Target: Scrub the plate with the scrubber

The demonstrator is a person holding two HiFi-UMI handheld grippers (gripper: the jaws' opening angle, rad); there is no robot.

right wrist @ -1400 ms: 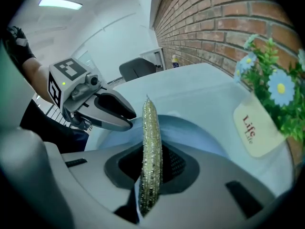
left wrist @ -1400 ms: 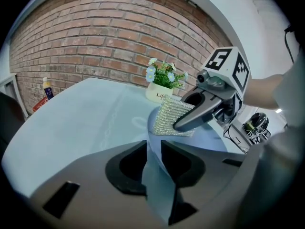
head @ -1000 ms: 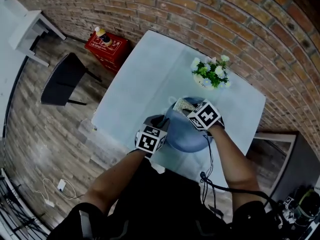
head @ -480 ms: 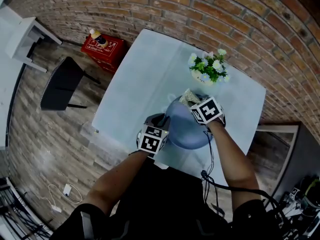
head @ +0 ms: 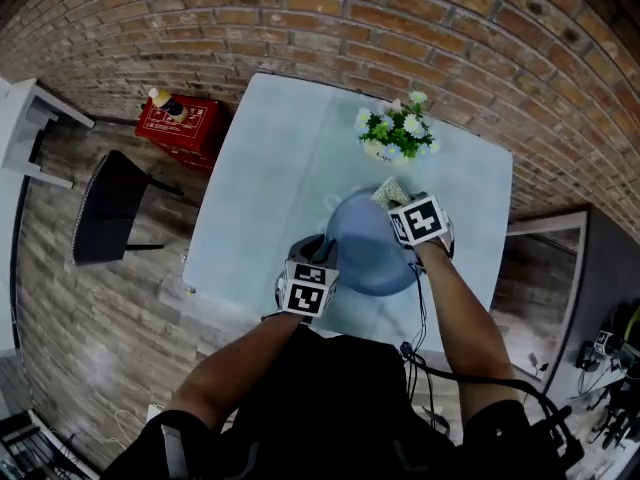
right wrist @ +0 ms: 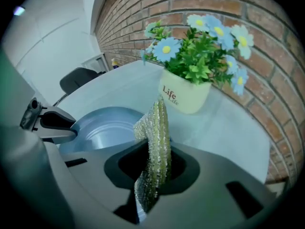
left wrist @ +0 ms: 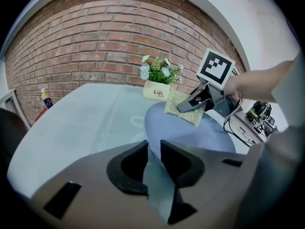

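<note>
A blue plate [head: 362, 256] lies on the pale table [head: 262, 178], tilted up at its near-left rim. That rim sits between the jaws of my left gripper [head: 318, 251], shut on the plate [left wrist: 190, 132]. These jaws [left wrist: 153, 157] have just been opening a little, and the rim still fills the gap. My right gripper [head: 396, 206] is shut on a yellow-green mesh scrubber [right wrist: 156, 128], which stands on edge between its fingers. In the left gripper view the scrubber [left wrist: 183, 109] rests against the plate's far rim under the right gripper [left wrist: 194, 100].
Just beyond the plate stands a white flower pot [head: 392, 136] with daisies, close behind the scrubber [right wrist: 187, 97]. On the floor at the left are a black chair [head: 105, 205] and a red crate [head: 180, 120] with a bottle. A black cable [head: 418, 318] trails from the right gripper.
The right gripper has carried the scrubber rightwards along the plate's far rim and rolled. The left gripper has kept its place on the near rim.
</note>
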